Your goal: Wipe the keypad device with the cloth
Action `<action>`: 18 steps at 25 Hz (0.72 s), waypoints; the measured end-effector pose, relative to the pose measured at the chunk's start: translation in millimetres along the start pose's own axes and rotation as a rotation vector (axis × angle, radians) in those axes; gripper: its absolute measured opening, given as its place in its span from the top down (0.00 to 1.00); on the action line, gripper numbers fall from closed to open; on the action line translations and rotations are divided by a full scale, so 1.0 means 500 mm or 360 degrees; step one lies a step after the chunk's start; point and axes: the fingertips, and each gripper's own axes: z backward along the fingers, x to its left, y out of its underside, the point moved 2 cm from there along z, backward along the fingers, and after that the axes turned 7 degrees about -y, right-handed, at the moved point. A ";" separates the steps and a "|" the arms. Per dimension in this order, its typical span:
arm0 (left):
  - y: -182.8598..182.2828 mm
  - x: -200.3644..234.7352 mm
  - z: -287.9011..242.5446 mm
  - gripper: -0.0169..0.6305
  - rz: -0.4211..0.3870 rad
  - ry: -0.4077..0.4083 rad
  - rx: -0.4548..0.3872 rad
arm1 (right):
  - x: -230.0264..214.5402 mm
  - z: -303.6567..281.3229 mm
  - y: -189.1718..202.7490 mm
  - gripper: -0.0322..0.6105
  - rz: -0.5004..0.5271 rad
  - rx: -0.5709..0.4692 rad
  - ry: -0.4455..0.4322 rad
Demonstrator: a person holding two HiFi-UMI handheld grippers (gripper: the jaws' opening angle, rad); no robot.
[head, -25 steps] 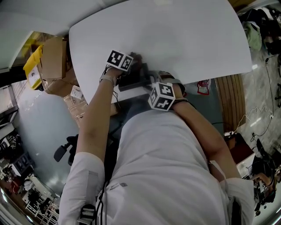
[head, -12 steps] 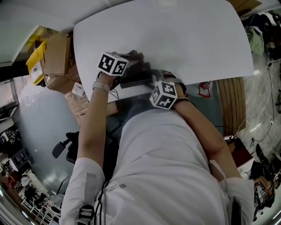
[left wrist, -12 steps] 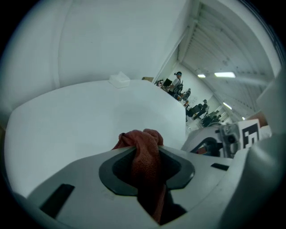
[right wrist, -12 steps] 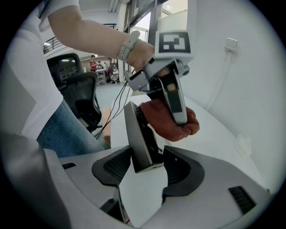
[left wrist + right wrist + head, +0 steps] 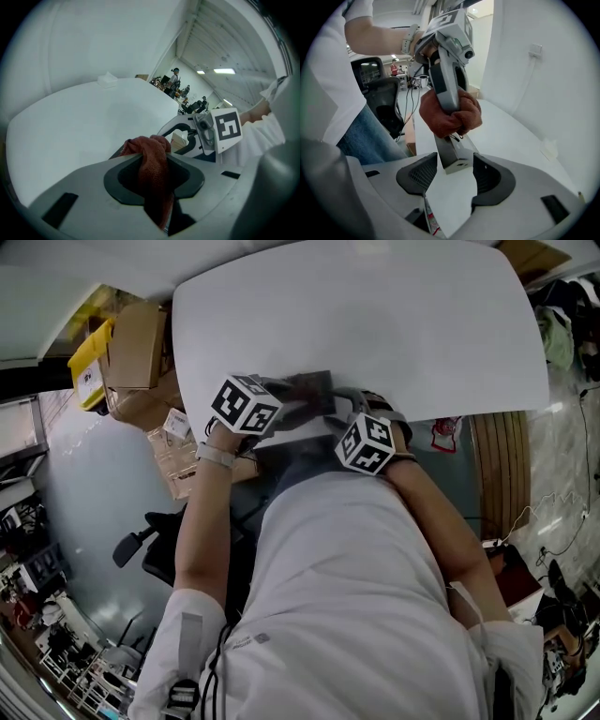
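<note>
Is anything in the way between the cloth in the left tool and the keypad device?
Nothing visible stands between them. The left tool is clamped on the red cloth, and in the right gripper view that cloth presses directly against the upper part of the keypad device, whose near end sits between the right tool's jaws.

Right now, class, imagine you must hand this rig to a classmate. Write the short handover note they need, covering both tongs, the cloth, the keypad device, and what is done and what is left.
Left tongs: shut on the red cloth, which is bunched against the keypad device.
Right tongs: shut on the device's near end, holding it over the white table.
Done: both things are gripped and the cloth is in contact with the device.
Left: the wiping itself. How much is already clean cannot be told. Probably stroke the cloth along the device while the right tongs steady it.
</note>
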 end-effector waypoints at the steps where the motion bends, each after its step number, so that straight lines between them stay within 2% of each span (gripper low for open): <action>1: 0.004 -0.007 -0.005 0.80 -0.0019 0.0006 0.0021 | 0.000 0.003 0.005 0.62 -0.0021 0.0003 0.0007; 5: 0.013 -0.017 -0.039 0.80 -0.0083 -0.0031 0.0090 | 0.006 0.008 0.012 0.62 -0.0062 -0.0008 0.0014; 13: 0.006 -0.002 -0.063 0.80 0.0000 0.0000 0.0102 | 0.001 0.004 0.012 0.66 -0.0056 0.0001 0.0066; 18: -0.004 0.017 -0.082 0.80 -0.0011 -0.0056 0.0101 | -0.002 0.001 0.011 0.66 -0.0043 0.0014 0.0115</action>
